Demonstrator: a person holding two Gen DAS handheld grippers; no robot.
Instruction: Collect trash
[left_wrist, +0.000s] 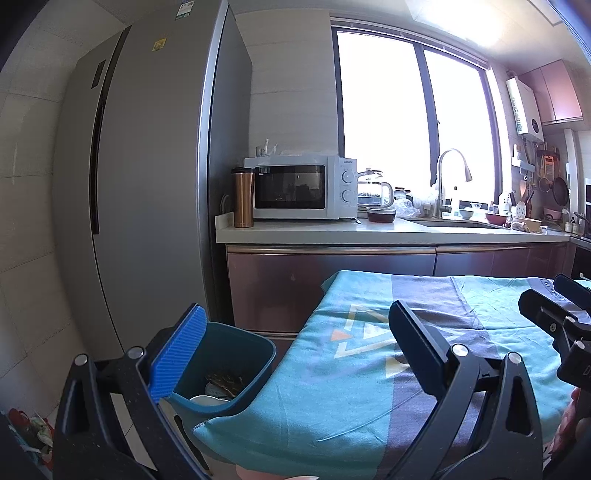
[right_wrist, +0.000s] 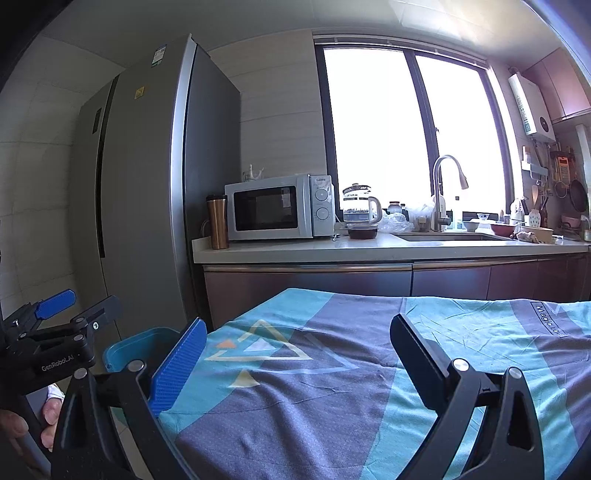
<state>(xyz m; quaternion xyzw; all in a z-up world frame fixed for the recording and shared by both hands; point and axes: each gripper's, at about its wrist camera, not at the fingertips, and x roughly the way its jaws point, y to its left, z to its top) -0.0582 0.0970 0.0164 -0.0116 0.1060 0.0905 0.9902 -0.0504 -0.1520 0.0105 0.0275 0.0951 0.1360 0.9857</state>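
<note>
— Against the left wall stands the tall grey fridge (left_wrist: 147, 184), and its side runs straight down to the end of the kitchen counter (right_wrist: 369, 249). No gap shows between them.

— And nearer to us?

— Nearer is the surface, covered by a teal and grey cloth (right_wrist: 332, 387). The cloth is bare right out to its far edge, which runs parallel to the counter cabinets with a strip of open floor between. Its left edge folds down, and just beside that edge stands the blue trash bin (left_wrist: 229, 373).

— Anything in the bin?

— Yes: something white and some brownish scraps at the bottom. I cannot tell what they are. The bin mouth is open upward, its rim lower than the cloth edge.

— The two tools?

— The left gripper (left_wrist: 295, 347) hangs over the left edge of the cloth, jaws spread wide and holding nothing; its blue pad (left_wrist: 177, 354) is above the bin's near rim. The right gripper (right_wrist: 299, 362) sits over the middle of the cloth, jaws equally wide apart, nothing between them. From the right wrist view the left gripper is off to the left, a hand (right_wrist: 22, 424) on its handle.

— Small stuff?

— On the counter: microwave (right_wrist: 277, 206), copper tumbler (right_wrist: 218, 221), glass kettle (right_wrist: 360, 206).
</note>
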